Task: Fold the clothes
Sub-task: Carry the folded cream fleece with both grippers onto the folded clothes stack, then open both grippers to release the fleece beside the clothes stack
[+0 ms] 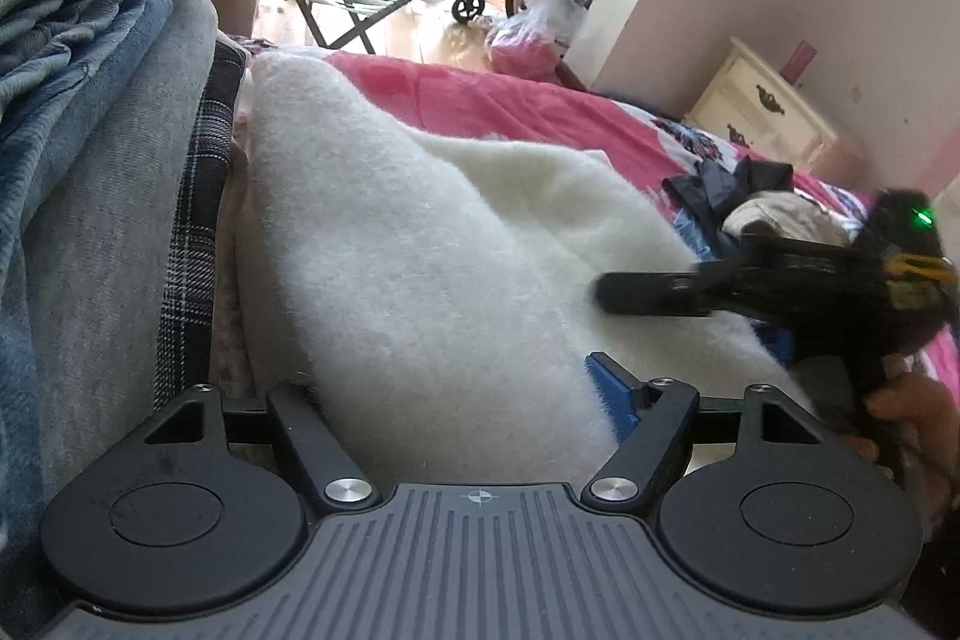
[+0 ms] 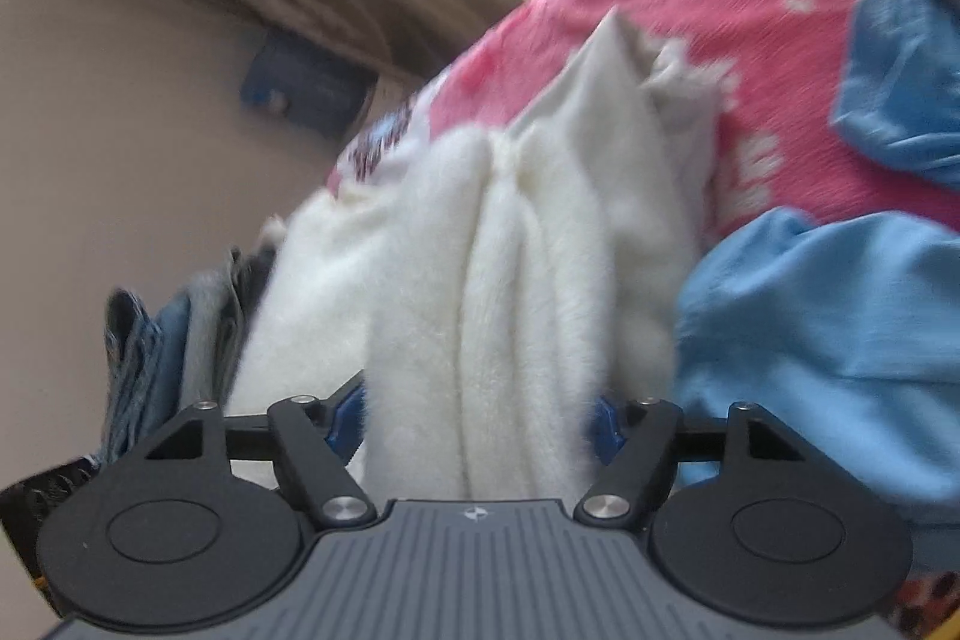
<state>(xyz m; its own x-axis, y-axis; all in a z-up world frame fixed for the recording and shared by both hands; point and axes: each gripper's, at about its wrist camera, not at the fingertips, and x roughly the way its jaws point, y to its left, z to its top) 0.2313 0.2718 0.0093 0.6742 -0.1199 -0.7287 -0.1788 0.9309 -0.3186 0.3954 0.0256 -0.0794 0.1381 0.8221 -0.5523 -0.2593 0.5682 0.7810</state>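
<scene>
Fluffy white fleece garment (image 2: 480,292) bunches between my right tool (image 2: 477,430), jaws apart, pads not visibly pressing; left tool (image 1: 474,400) likewise apart over it on the pink floral bedspread (image 1: 480,94). Risk, I judge: the fold slumps open unheld. Only the left view shows the stacked denim (image 1: 66,58); only the right shows the light blue cloth (image 2: 828,328).
</scene>
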